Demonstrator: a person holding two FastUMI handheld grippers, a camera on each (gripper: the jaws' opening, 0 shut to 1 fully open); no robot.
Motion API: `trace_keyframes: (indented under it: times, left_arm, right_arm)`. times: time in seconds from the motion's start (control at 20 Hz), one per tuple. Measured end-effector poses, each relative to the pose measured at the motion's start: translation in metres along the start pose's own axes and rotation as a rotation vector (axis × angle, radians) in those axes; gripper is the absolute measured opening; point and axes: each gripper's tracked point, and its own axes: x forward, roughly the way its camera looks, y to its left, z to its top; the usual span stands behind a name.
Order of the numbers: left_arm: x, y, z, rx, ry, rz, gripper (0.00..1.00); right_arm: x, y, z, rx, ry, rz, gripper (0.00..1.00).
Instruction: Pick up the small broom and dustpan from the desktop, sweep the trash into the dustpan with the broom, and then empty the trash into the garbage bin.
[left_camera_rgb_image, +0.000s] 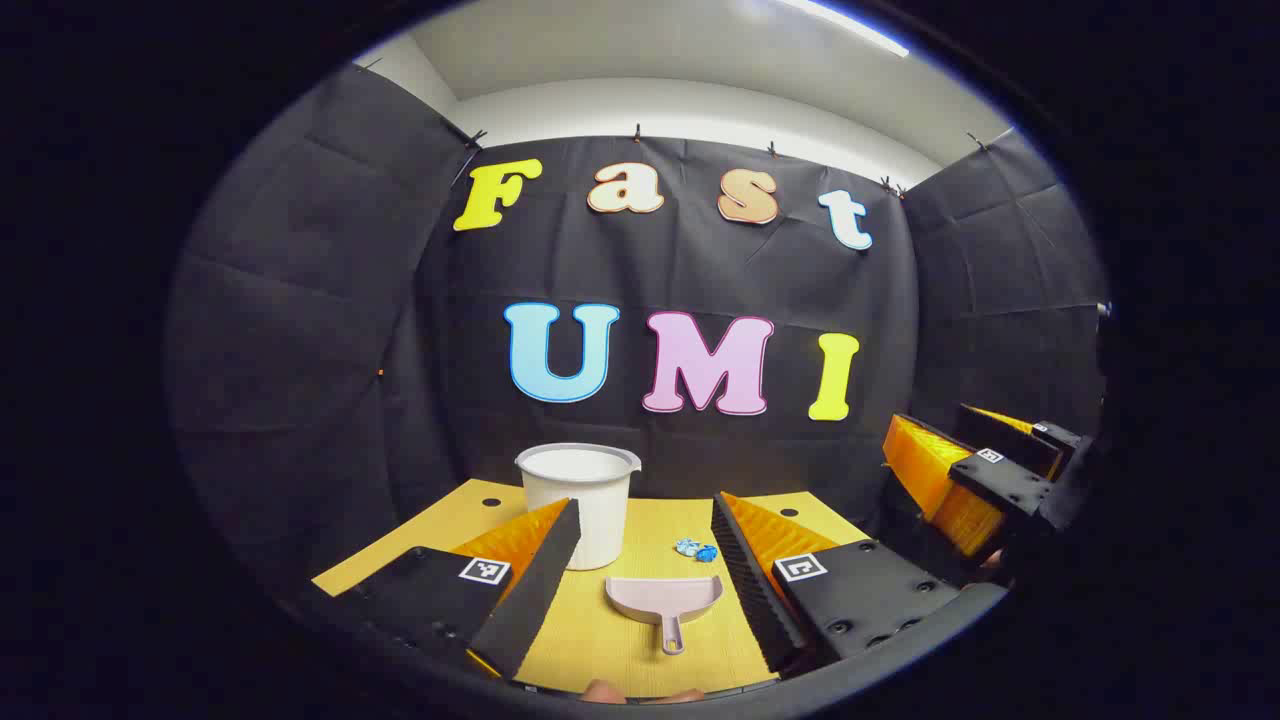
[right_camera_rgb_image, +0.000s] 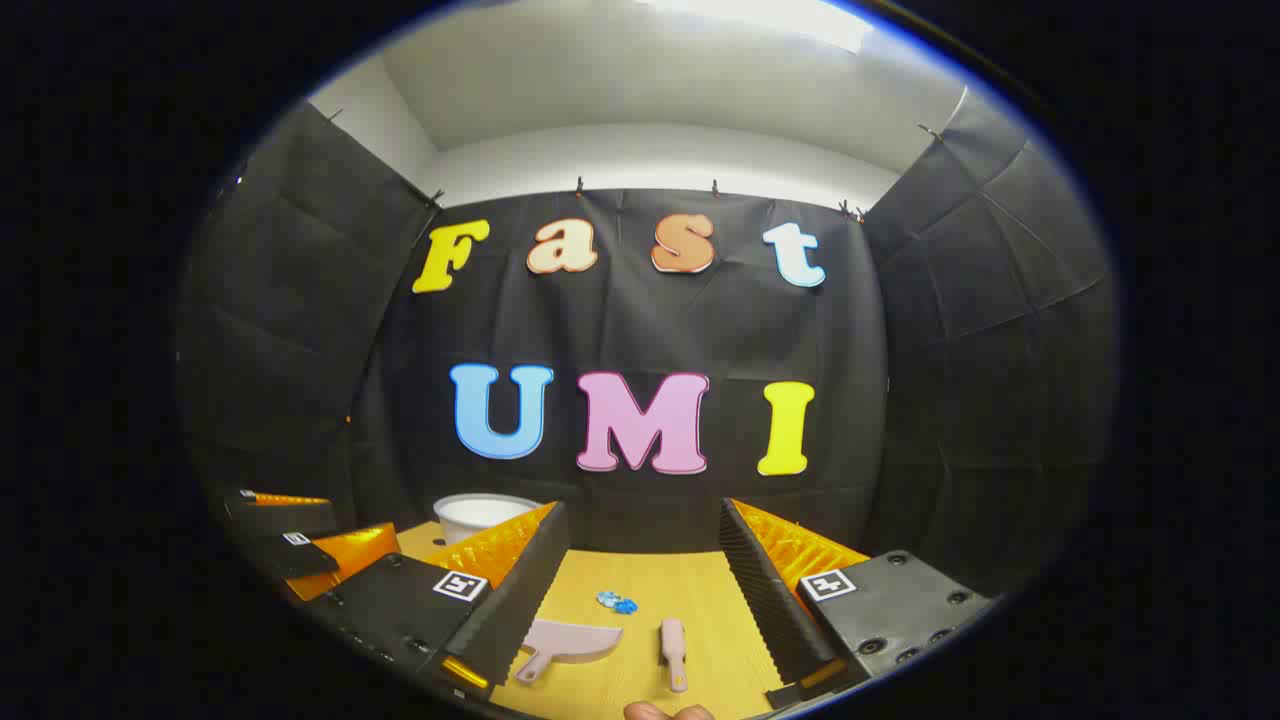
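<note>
A pink dustpan (left_camera_rgb_image: 665, 600) lies flat on the wooden desktop (left_camera_rgb_image: 620, 650), handle toward me, between the open fingers of my left gripper (left_camera_rgb_image: 645, 570). Small blue trash (left_camera_rgb_image: 696, 549) rests just beyond the pan. The white garbage bin (left_camera_rgb_image: 579, 500) stands at the back left. In the right gripper view the small pink broom (right_camera_rgb_image: 674, 650) lies on the desktop (right_camera_rgb_image: 700, 600) between the fingers of my open right gripper (right_camera_rgb_image: 645, 590), with the dustpan (right_camera_rgb_image: 566, 642) to its left and the trash (right_camera_rgb_image: 616, 602) beyond. Both grippers hover above the desk, holding nothing.
The right gripper (left_camera_rgb_image: 985, 470) shows at the far right of the left gripper view. The left gripper (right_camera_rgb_image: 300, 550) sits at the left of the right gripper view, beside the bin (right_camera_rgb_image: 480, 514). Black cloth walls close in the desk on three sides.
</note>
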Motion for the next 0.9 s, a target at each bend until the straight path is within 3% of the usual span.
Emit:
trace_keyframes:
  times: [0.9]
  left_arm:
    - [0.025, -0.004, -0.014, -0.019, 0.032, -0.047, 0.78]
  right_arm:
    - [0.01, 0.002, -0.041, -0.033, 0.114, -0.005, 0.97]
